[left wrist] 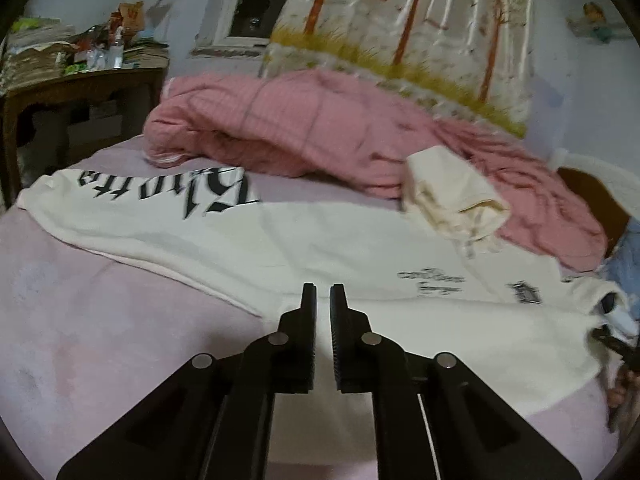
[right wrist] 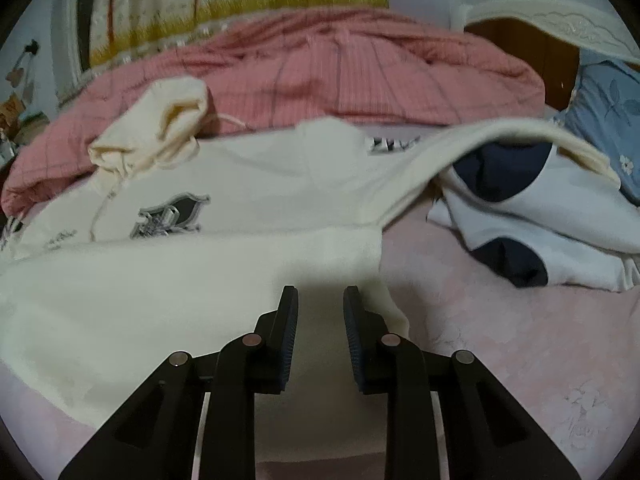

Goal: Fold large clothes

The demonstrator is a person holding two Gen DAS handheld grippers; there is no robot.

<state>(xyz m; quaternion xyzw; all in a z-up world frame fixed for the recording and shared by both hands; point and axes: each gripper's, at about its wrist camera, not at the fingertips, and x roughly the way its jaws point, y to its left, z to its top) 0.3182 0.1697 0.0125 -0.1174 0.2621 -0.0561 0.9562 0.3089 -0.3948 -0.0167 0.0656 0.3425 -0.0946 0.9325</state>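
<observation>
While spread on the bed (left wrist: 80,340), cream hoodie (left wrist: 280,240) hem clamped by left tool (left wrist: 323,292), right tool (right wrist: 321,294).

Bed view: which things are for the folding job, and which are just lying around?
For the job: cream hooded sweatshirt with black lettering; left gripper; right gripper.

Just lying about: pink checked quilt; blue flowered pillow; cluttered wooden side table; tree-print curtain.
</observation>
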